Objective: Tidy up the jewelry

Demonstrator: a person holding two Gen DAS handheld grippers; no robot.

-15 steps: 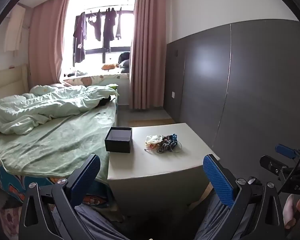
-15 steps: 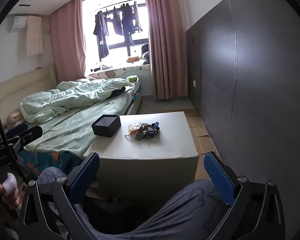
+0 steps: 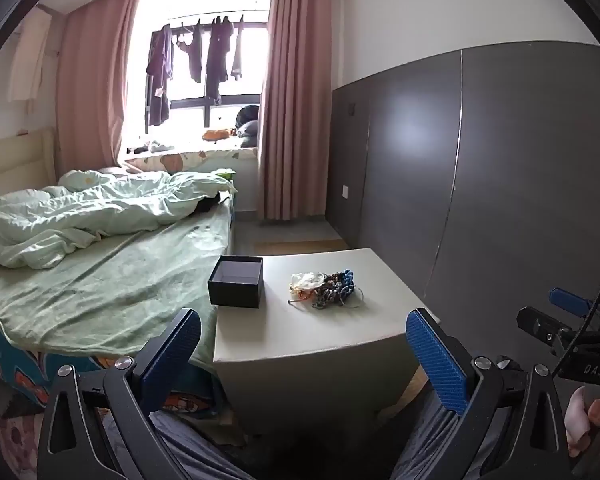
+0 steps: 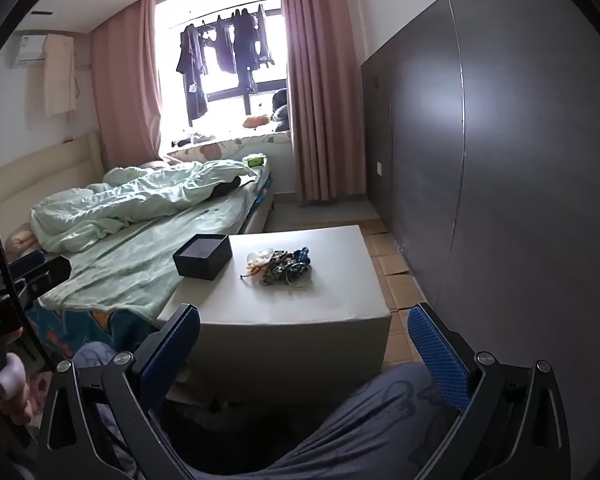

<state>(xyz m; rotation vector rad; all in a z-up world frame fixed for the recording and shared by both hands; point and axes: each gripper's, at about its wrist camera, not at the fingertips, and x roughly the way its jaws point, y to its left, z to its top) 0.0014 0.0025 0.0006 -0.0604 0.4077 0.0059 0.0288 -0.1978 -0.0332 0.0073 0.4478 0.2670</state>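
Looking along the left gripper [image 3: 302,354], its jaws stand spread wide and hold nothing, well short of the counter [image 3: 320,332]. On that counter an open black box [image 3: 236,286] sits near the bed-side edge, and a tangled heap of jewelry [image 3: 326,288] lies apart from it toward the grey wall panel. The right gripper [image 3: 564,320] shows at the frame's edge.

From the right wrist, the right gripper's jaws are likewise released and empty, above the person's lap. The jewelry heap [image 4: 280,266] lies mid-counter, just right of the box [image 4: 203,256].

The pieces look light, limp and knotted together; lifting one may drag others. Pinching a single exposed loop or cord end at the heap's edge seems wisest.
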